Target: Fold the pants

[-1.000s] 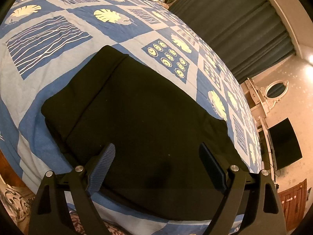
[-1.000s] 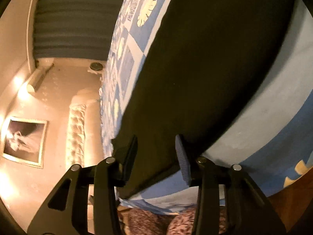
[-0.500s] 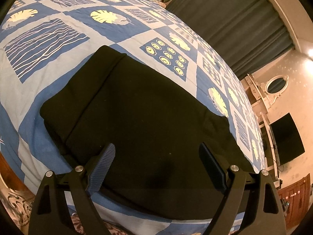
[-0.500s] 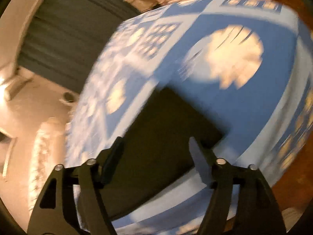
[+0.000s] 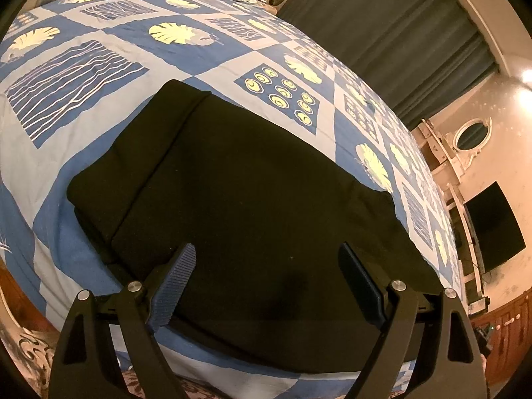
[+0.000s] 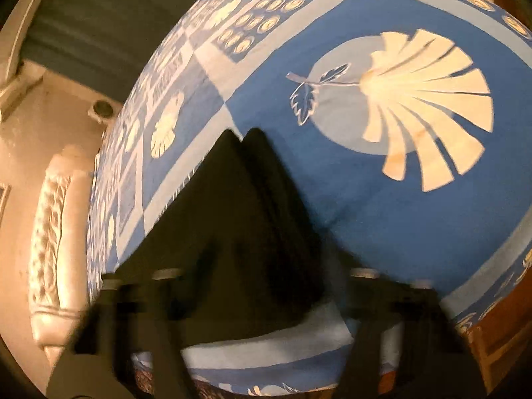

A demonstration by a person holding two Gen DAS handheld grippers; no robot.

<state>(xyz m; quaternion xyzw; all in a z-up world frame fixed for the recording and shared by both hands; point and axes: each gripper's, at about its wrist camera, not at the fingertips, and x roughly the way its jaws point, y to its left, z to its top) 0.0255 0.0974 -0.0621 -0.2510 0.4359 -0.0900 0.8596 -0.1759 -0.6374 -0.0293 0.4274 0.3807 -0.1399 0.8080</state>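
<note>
Black pants [image 5: 246, 199] lie folded flat on a blue patterned bedspread [image 5: 83, 76], near the bed's front edge. My left gripper [image 5: 266, 266] is open and empty, hovering over the near edge of the pants. In the right wrist view the pants [image 6: 239, 226] show as a dark wedge with stacked layers at one end. My right gripper [image 6: 262, 286] is blurred by motion; its jaws stand wide apart on either side of the pants' end, holding nothing.
The bedspread [image 6: 365, 183] covers the whole bed. A dark curtain [image 5: 399, 40], a white dresser with an oval mirror [image 5: 472, 133] and a dark TV [image 5: 495, 222] stand beyond the bed. A tufted headboard [image 6: 56, 219] is at left in the right wrist view.
My right gripper swung round from the long side of the pants to their end and opened wider. My left gripper stayed open, drifting slightly over the pants.
</note>
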